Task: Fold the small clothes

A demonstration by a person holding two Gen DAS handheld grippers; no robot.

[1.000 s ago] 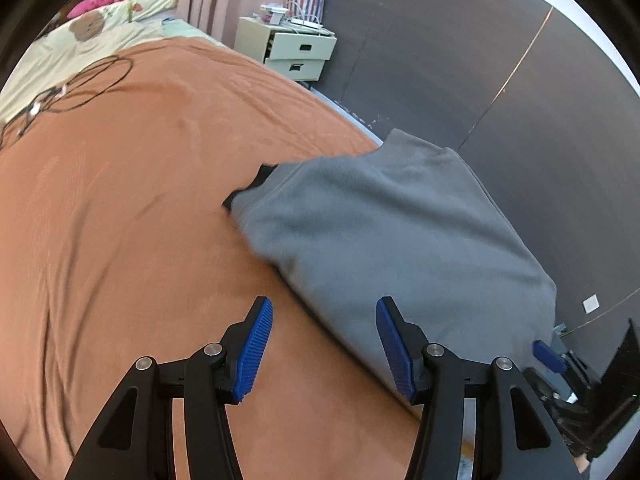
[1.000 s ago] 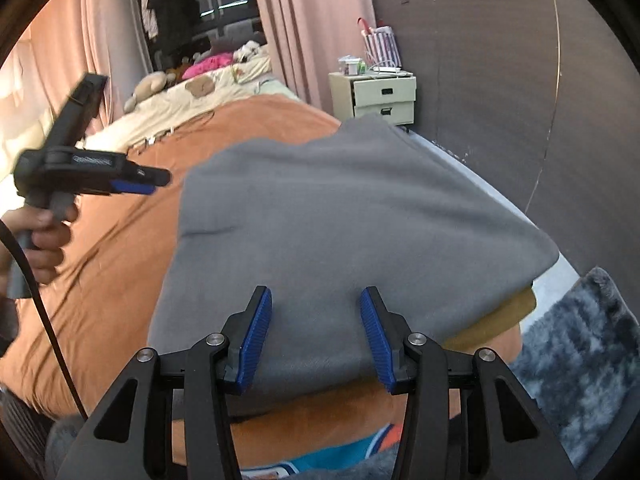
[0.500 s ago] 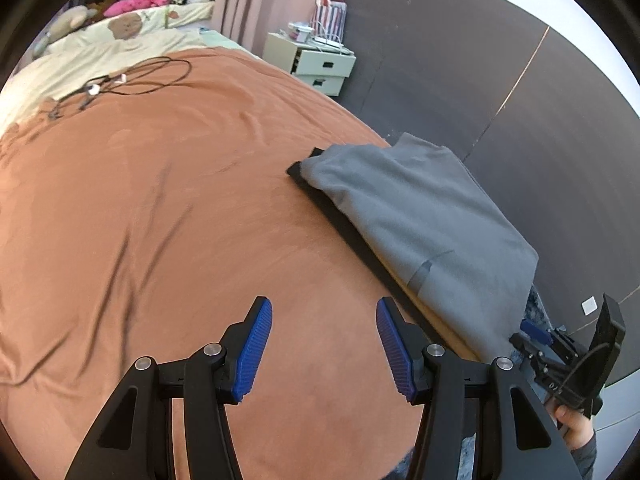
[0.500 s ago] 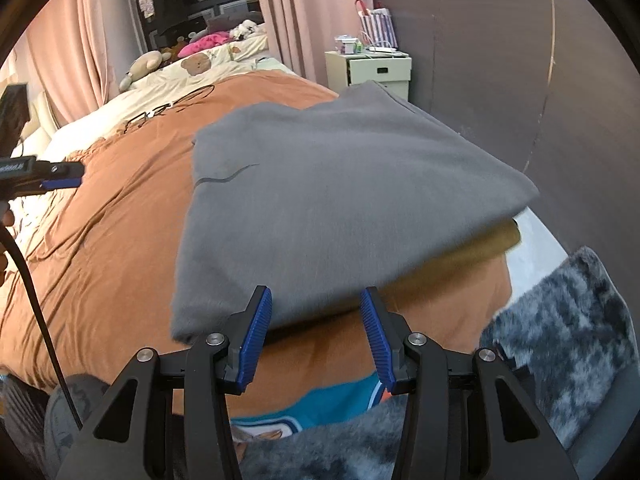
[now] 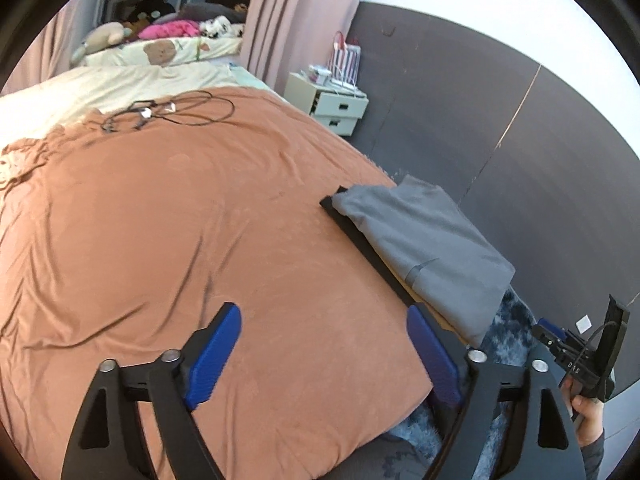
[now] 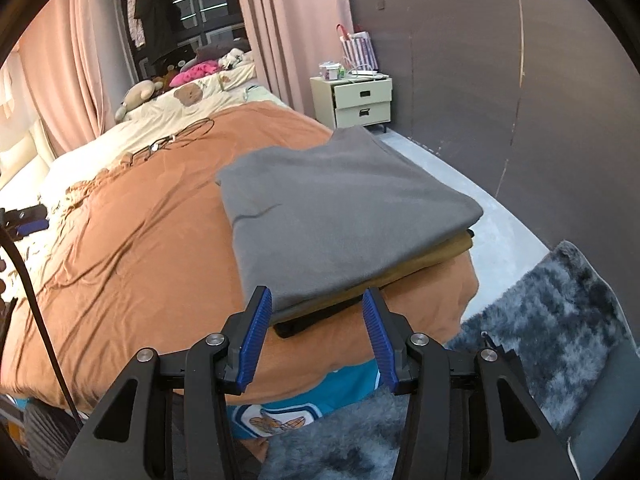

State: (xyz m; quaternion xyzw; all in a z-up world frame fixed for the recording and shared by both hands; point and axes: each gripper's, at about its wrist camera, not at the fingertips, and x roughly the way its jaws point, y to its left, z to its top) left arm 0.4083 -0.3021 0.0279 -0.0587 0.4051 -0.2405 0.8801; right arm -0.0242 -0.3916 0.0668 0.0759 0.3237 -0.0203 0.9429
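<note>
- Left gripper (image 5: 324, 350) hangs with its jaws spread wide, nothing between them, only bare orange bedspread (image 5: 168, 232) ahead.
- Right gripper (image 6: 316, 338) is spread too, empty, just short of the near edge of the stack.
- The folded grey garment (image 6: 340, 216) lies flat atop a tan piece (image 6: 440, 254) and a black one (image 6: 304, 324), ahead and right of the left gripper.
- This fold looks finished; the next move calls for a fresh garment, and none is in view.

Bed with orange cover (image 5: 180, 220), cream nightstand (image 6: 362, 102) by dark grey wall panels (image 6: 500, 60), pink curtains (image 6: 280, 32), dark window (image 6: 192, 4), grey floor (image 6: 480, 196), shaggy grey rug (image 6: 560, 312).
</note>
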